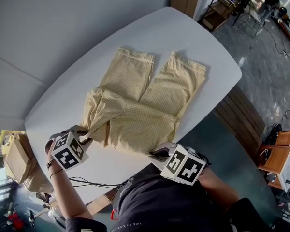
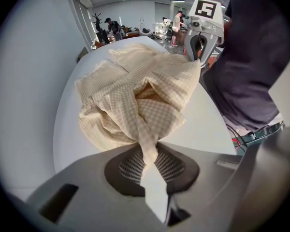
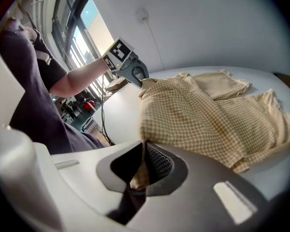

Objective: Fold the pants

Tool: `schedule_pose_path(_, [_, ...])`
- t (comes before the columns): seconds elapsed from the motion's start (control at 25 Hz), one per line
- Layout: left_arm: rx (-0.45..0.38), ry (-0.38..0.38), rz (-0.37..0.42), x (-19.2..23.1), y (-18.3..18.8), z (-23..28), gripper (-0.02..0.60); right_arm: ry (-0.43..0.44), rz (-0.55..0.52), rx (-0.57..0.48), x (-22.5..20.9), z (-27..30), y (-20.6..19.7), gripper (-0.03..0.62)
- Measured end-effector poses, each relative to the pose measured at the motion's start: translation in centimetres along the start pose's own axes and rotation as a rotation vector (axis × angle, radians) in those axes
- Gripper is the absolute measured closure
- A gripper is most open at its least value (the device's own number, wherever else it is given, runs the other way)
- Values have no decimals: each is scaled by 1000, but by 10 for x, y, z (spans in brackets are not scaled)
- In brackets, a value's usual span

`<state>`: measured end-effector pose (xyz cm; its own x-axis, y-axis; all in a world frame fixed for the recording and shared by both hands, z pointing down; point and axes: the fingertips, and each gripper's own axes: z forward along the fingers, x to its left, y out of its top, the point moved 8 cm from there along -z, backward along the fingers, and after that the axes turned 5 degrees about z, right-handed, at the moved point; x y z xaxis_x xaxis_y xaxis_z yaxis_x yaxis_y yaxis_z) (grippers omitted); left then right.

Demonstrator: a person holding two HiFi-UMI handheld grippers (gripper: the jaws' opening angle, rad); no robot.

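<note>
While the left gripper [image 1: 86, 137] and right gripper [image 1: 158, 154] clamp waist corners of the pants [image 1: 145, 100] on the table [image 1: 193, 37], I'd carry them evenly, edge taut, toward the leg hems.

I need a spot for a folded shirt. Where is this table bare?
Bare: the strip between the pants and the left edge of the table, and the far end beyond the leg cuffs. Crowded: the near edge, where the left gripper and right gripper clamp the pants.

The pants [image 1: 150, 100] are pale yellow in a fine check, the table [image 1: 183, 33] plain white.
</note>
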<state>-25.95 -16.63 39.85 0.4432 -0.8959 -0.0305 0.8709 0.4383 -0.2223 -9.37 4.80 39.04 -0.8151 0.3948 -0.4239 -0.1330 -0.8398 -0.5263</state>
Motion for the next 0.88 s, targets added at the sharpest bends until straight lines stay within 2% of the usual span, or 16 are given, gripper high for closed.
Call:
schedule_pose_path(0.08, [-3, 11, -6, 5, 6, -14, 539, 3, 19, -33, 0, -9, 5, 576])
schedule_pose_path(0.36, [11, 114, 80, 59, 61, -51, 538, -59, 41, -185, -38, -63, 33, 576])
schedule_pose_path(0.56, [15, 149, 112, 107, 110, -61, 537, -104, 48, -240, -84, -101, 47, 576])
schedule_pose_path(0.88, [48, 167, 127, 176, 191, -52, 538, -96, 95, -321, -172, -152, 54, 576])
